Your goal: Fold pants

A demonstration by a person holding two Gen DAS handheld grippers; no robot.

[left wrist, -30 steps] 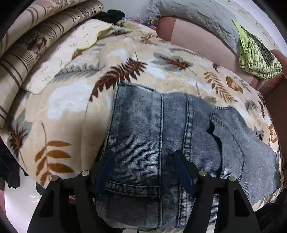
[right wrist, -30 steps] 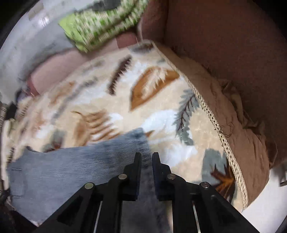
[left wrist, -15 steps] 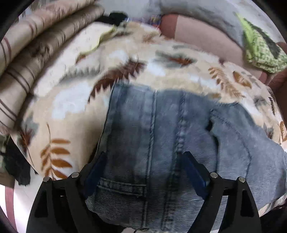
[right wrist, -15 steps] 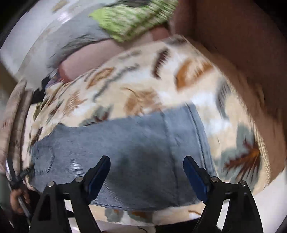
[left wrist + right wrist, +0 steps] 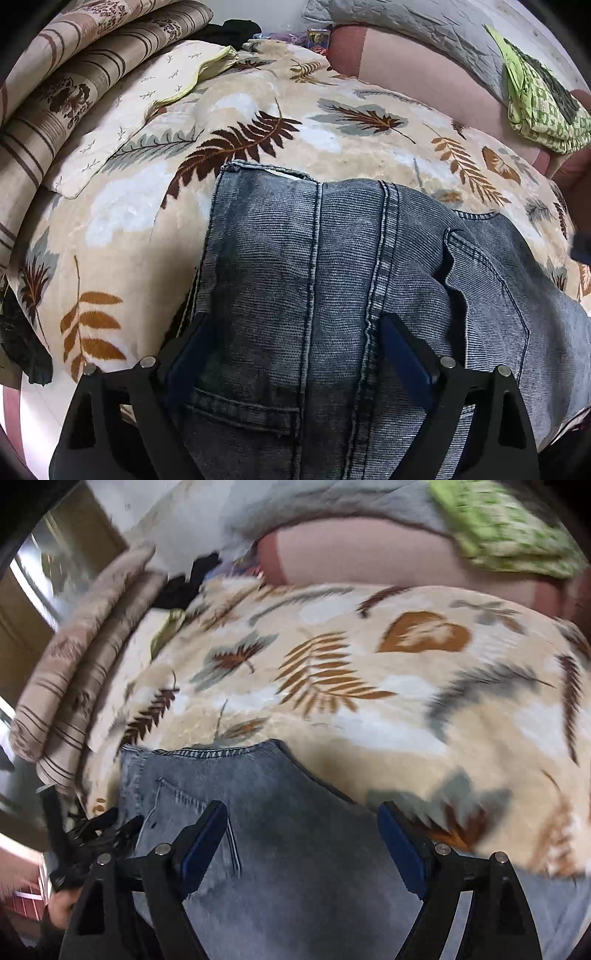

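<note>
Blue-grey jeans (image 5: pixel 332 277) lie folded on a leaf-patterned blanket (image 5: pixel 332 129), waistband and a back pocket towards the camera. My left gripper (image 5: pixel 293 325) points down over the waist end. Its jaws are opening wide, with denim between the blue pads (image 5: pixel 402 350) but not pinched. In the blurred right wrist view my right gripper (image 5: pixel 302 812) hangs open over the jeans (image 5: pixel 258 794), gripping nothing. The left gripper (image 5: pixel 92 834) and the hand holding it show at the lower left there.
Striped cushions (image 5: pixel 74 74) and a cream pillow (image 5: pixel 147 103) line the left side. A green patterned cloth (image 5: pixel 535 96) lies on the pink couch back (image 5: pixel 406 66) at the upper right, under a grey quilt (image 5: pixel 406 26). The blanket's edge drops off at the lower left.
My right gripper let go of the jeans' edge, opened wide and swept left across the blanket towards the waist end. The left gripper's jaws spread further apart over the denim.
</note>
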